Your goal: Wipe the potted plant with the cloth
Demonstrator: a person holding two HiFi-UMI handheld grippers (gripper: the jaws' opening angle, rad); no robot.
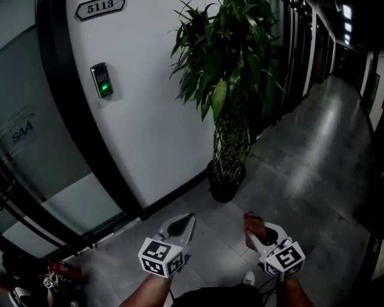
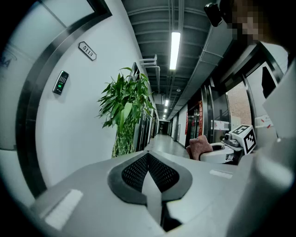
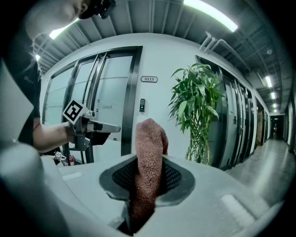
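My left gripper has its jaws pressed flat together, pad against pad, with nothing caught in them; it points nearly level, out over the grey tiled floor. My right gripper sits just beside it, also nearly level, tipped a little more downward; its jaws are clamped on the reddish-brown cloth, which is pinched in a narrow fold between the pads and stands up past the tips in a rounded lump. In the right gripper view the cloth fills the slot between the jaws from the base upward.

The potted plant stands ahead of both grippers, well apart from them, close against the white curved wall; its long green leaves spread out at the top, its thin stems are woven into a lattice column below, and the column goes down into a dark round pot on the floor. Neither gripper nor the cloth touches it.

On the wall to the plant's left hang a number plate reading 5113 and a keypad lock with a green light; a dark frame borders the wall, with glass panels beyond it. The corridor runs on behind the plant under a strip of ceiling lights.
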